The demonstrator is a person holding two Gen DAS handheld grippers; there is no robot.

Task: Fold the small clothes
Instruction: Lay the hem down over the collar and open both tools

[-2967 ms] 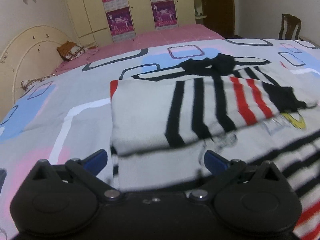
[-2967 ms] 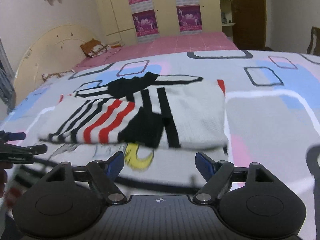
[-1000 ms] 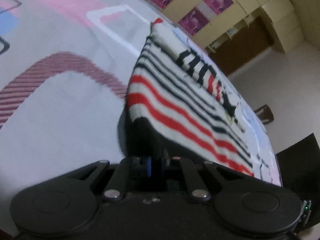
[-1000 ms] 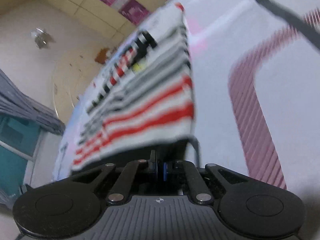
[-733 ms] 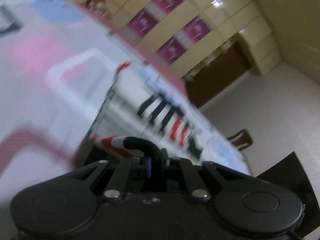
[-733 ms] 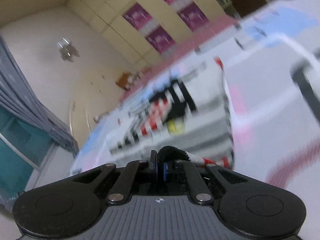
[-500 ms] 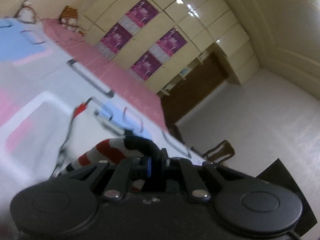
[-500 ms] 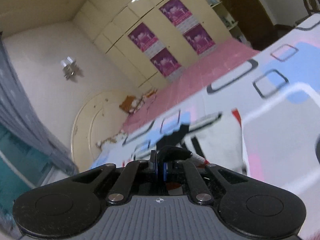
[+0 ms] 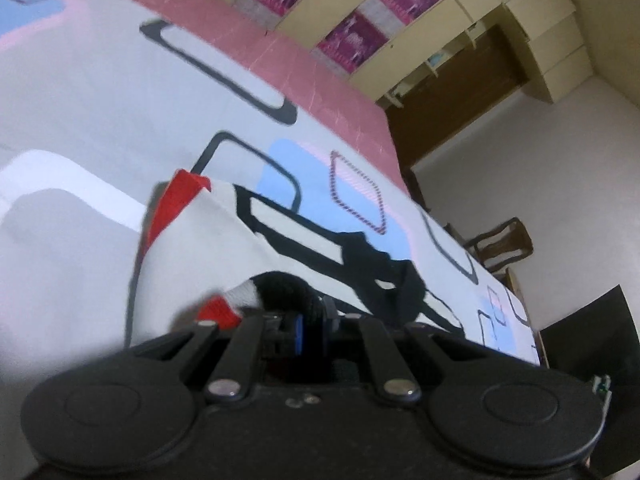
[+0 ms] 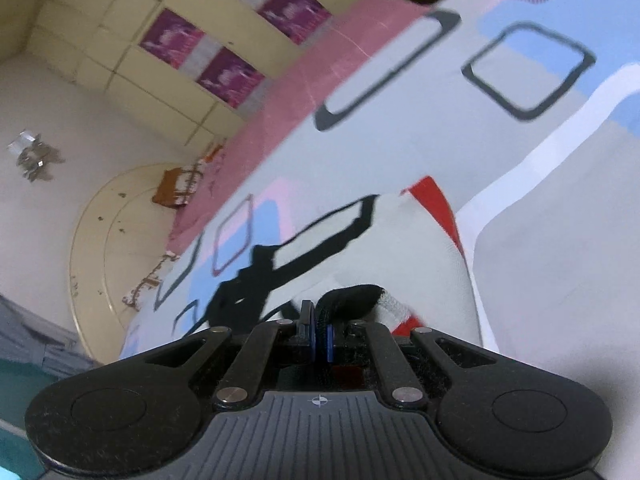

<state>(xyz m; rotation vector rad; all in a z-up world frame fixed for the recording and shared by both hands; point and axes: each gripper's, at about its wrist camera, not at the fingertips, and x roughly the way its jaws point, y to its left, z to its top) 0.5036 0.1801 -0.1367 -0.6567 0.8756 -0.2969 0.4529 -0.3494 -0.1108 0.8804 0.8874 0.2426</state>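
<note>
A small white garment with black and red stripes lies on the bed; it also shows in the right wrist view. My left gripper is shut on a black-and-red hem corner of the garment and holds it lifted over the flat part. My right gripper is shut on the other hem corner, a black, white and red edge bunched at its pads. The garment's far edge with a red band rests on the bedspread. The part under both grippers is hidden.
The bedspread is grey with blue, pink and black rectangles over a pink sheet. Cupboards with purple posters stand behind. A wooden chair is at the bed's right. A curved headboard shows in the right wrist view.
Both grippers, shut on the hem corners, have carried them up and forward over the garment toward its far edge. The views have tipped down from the wall toward the bed.
</note>
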